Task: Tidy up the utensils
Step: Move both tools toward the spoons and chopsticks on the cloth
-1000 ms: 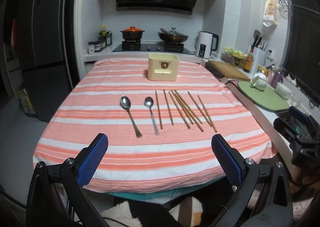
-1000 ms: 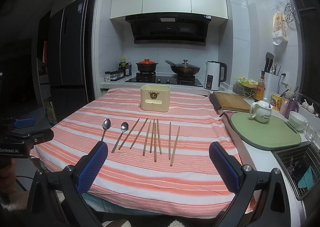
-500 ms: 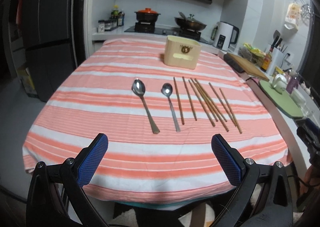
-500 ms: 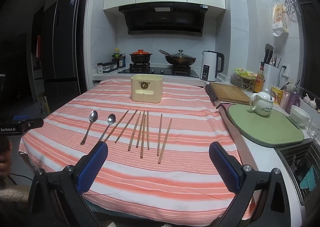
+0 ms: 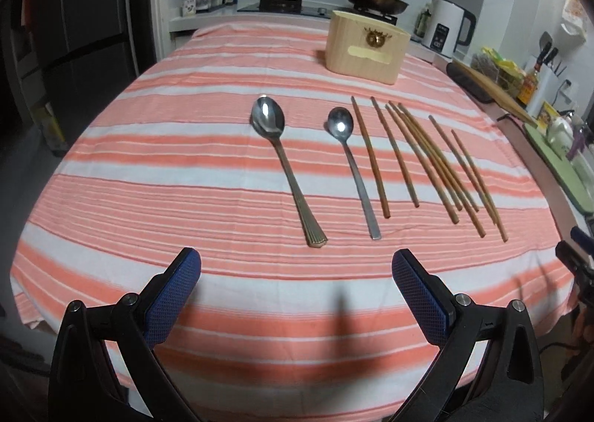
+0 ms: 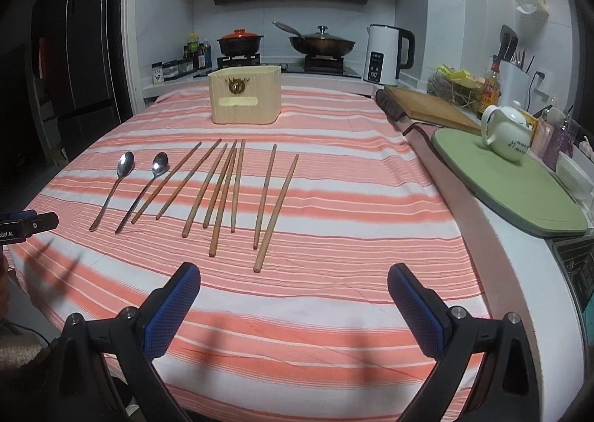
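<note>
- Your left gripper [image 5: 296,268] hung released, the large spoon [image 5: 284,165] just ahead, handle pointing back at its fingers.
- Your right gripper [image 6: 293,282], also released, faced the chopsticks [image 6: 226,188].

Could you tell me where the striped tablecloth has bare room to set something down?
Free: the cloth left of the large spoon, and the strip between the chopsticks and the table's right edge. The near band before both open tools is bare too. Crowded: the middle row, below the utensil holder.
</note>
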{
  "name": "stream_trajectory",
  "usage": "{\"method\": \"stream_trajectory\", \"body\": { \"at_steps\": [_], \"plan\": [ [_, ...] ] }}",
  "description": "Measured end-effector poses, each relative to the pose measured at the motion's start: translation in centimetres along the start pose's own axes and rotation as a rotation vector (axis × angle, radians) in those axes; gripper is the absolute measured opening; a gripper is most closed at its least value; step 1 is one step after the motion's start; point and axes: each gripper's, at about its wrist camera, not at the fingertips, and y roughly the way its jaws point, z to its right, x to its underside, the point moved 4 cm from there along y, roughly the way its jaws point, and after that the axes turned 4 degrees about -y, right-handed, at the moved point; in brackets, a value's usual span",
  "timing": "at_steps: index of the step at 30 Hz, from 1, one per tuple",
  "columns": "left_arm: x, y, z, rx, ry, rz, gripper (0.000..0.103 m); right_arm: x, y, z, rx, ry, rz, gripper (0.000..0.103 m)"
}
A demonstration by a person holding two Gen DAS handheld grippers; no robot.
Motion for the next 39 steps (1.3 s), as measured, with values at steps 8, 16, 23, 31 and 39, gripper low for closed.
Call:
{"method": "stream_trajectory", "body": {
  "at_steps": [8, 16, 23, 31, 39],
  "plan": [
    [-1.0, 2.9, 0.5, -0.007, 0.002, -0.036, 0.102, -0.5, 5.8, -0.5, -0.075, 0.020, -0.143, 0.074],
    [-1.1, 5.1, -0.1, -0.016, -0.016, -0.082, 0.102, -0.3, 7.7, -1.1, -0.073, -0.036, -0.203, 0.071],
    [-1.9, 5.7, 0.0, -0.009, -0.023, -0.084, 0.102, -0.2, 8.8, -1.1, -0.068, -0.060, -0.237, 0.067],
    [-2.1, 6.6, -0.2, -0.015, -0.025, -0.103, 0.102, -0.5, 9.6, -0.7, -0.061, -0.088, -0.237, 0.052],
    [-3.3, 7.5, -1.0, -0.009, -0.036, -0.136, 0.102, -1.3, 10.3, -0.3, -0.029, -0.125, -0.250, 0.030]
  ]
}}
